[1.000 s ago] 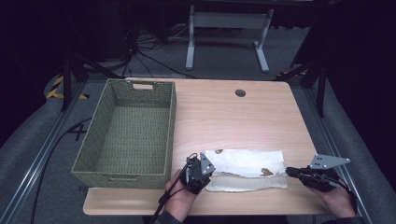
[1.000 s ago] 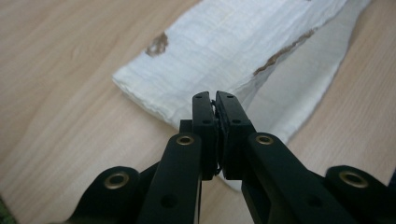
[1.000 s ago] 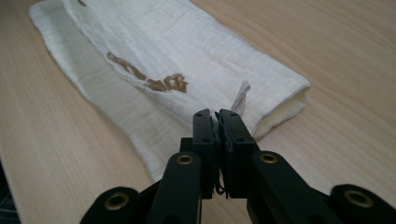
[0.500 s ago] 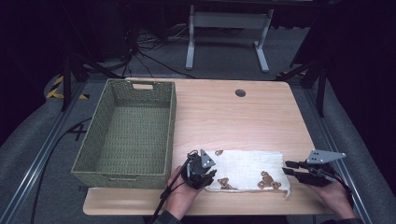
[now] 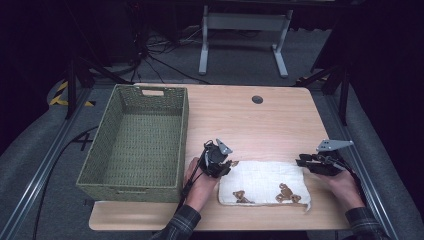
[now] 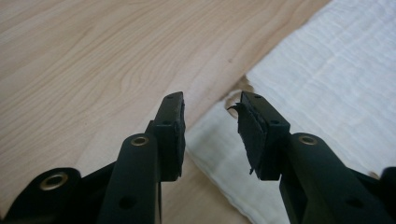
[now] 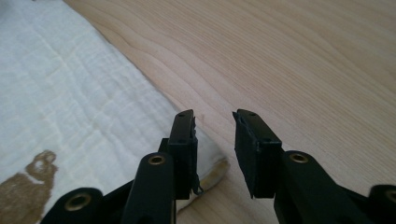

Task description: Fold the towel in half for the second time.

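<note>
From above, the green wicker basket sits on the left of the wooden table, nothing visible inside it. A folded white cloth with brown prints lies flat near the front edge, the left gripper at its left end, the right gripper at its right. Looking along the left gripper, the jaws have just parted, over the cloth's corner, seemingly not pinching it. The right gripper's jaws likewise have just parted, beside the cloth's edge.

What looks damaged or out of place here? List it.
One thing stands out: the black pad on one jaw of the left gripper is frayed, its torn edge curling away from the jaw. The folded white cloth with brown bear prints lies flat, and the green woven basket sits square on the wooden table.
</note>
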A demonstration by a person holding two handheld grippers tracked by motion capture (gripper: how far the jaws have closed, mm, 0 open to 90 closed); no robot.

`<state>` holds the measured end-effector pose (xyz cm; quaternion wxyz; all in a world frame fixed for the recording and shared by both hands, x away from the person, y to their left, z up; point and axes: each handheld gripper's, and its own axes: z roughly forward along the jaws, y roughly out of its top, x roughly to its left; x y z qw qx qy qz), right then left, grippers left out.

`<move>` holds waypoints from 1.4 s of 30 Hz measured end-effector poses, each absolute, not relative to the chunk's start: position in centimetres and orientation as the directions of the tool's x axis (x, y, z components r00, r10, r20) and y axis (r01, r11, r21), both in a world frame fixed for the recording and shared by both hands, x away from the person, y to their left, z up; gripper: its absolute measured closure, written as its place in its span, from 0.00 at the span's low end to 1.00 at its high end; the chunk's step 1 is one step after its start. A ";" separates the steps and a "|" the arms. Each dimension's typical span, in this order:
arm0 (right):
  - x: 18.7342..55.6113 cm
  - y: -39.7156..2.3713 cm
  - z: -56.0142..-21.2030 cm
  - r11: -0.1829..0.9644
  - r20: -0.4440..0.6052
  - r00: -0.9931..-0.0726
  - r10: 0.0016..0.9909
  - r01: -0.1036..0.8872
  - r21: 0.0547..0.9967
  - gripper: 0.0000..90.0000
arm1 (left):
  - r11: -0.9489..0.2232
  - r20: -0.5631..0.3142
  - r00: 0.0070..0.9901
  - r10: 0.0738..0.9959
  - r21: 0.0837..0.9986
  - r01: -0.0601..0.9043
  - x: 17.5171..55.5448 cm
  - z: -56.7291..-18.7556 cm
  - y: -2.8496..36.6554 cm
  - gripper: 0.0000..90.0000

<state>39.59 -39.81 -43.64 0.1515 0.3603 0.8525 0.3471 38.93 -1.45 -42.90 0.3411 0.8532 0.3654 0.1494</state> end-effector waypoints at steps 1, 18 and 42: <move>39.7 -39.7 -43.8 0.500 -0.004 -0.696 0.718 0.512 0.699 0.77 | -0.505 0.008 0.687 0.726 0.685 0.526 39.2 -43.1 -1.4 0.68; 40.6 -39.4 -44.9 0.540 -0.003 -0.716 0.698 0.523 0.660 0.96 | -0.532 -0.027 0.688 0.725 0.612 0.585 40.9 -45.3 -1.3 0.73; 40.3 -40.3 -40.8 0.462 -0.077 -0.676 0.732 0.412 0.785 0.97 | -0.482 0.035 0.704 0.709 0.753 0.449 39.6 -40.5 -0.6 0.98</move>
